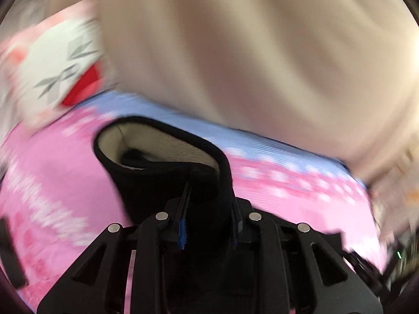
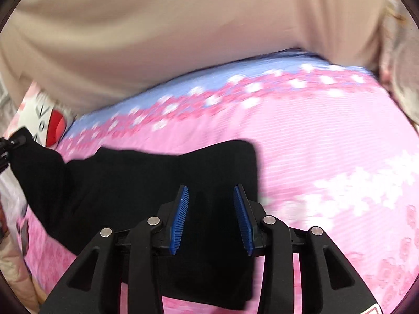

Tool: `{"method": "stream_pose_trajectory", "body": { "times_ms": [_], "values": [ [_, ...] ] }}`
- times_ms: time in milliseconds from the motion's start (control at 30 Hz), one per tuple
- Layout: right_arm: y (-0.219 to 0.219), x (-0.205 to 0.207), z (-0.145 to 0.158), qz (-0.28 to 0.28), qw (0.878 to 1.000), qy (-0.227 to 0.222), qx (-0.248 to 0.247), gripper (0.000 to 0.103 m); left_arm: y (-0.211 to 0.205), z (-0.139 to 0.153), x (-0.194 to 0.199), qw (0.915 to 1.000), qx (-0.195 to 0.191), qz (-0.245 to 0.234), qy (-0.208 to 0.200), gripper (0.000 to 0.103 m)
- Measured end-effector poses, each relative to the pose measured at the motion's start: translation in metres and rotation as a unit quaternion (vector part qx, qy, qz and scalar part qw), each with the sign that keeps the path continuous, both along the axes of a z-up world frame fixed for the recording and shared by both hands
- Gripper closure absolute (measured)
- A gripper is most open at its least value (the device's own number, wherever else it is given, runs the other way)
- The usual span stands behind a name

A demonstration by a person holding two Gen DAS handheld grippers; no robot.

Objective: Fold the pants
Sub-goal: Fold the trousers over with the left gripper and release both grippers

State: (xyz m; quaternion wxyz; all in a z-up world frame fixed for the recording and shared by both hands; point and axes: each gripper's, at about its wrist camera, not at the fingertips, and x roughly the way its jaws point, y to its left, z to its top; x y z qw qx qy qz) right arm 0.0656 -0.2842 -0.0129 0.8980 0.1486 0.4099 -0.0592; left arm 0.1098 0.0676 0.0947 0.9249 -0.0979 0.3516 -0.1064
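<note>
The black pants lie stretched over a pink flowered bed cover. In the left wrist view a black pants opening with a cream lining stands up right in front of my left gripper; black cloth fills the space between its fingers, which stand a little apart. In the right wrist view my right gripper has its blue pads wide apart over the black cloth, not pinching it. The far left end of the pants is held at the left edge of that view.
A person in a beige top stands close behind the bed, also in the left wrist view. A white and red cushion lies at the far left. The cover has a blue band along its far edge.
</note>
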Motion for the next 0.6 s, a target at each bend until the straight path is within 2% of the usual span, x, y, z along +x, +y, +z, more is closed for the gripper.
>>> {"method": "stream_pose_trajectory", "body": {
  "times_ms": [67,167,233,300,367,400,433,467,500,533,600],
  "values": [
    [-0.016,-0.011,0.004,-0.020,1.000,-0.010,-0.004,0.067,-0.048,0.009,-0.005,0.9979,0.005,-0.064,-0.009,0.080],
    [-0.037,-0.025,0.006,-0.043,0.999,-0.016,-0.006,0.064,-0.128,0.003,-0.015,0.9876,0.019,-0.156,0.000,0.080],
    [-0.048,-0.032,0.004,-0.054,0.998,-0.017,-0.004,0.064,-0.182,-0.025,-0.018,0.9767,0.035,-0.209,0.036,0.080],
    [-0.055,-0.040,0.001,-0.063,0.998,-0.015,0.000,0.064,-0.225,-0.064,-0.019,0.9639,0.065,-0.244,0.085,0.079],
    [-0.059,-0.041,-0.004,-0.068,0.998,-0.009,0.005,0.064,-0.250,-0.097,-0.022,0.9534,0.090,-0.261,0.121,0.074],
    [-0.062,-0.043,-0.005,-0.069,0.998,-0.008,0.005,0.064,-0.262,-0.117,-0.024,0.9450,0.099,-0.274,0.148,0.071],
    [-0.063,-0.044,-0.007,-0.070,0.998,-0.007,0.005,0.064,-0.265,-0.120,-0.030,0.9467,0.106,-0.270,0.139,0.070],
    [-0.064,-0.046,-0.008,-0.069,0.998,-0.006,0.006,0.064,-0.266,-0.114,-0.039,0.9488,0.117,-0.271,0.113,0.060],
    [-0.065,-0.046,-0.010,-0.068,0.998,-0.004,0.005,0.064,-0.267,-0.110,-0.044,0.9463,0.117,-0.280,0.111,0.044],
    [-0.065,-0.045,-0.011,-0.067,0.998,-0.002,0.004,0.064,-0.264,-0.102,-0.046,0.9441,0.108,-0.289,0.116,0.037],
    [-0.064,-0.041,-0.010,-0.063,0.998,-0.003,0.005,0.064,-0.252,-0.079,-0.051,0.9456,0.077,-0.301,0.096,0.032]
  ]
}}
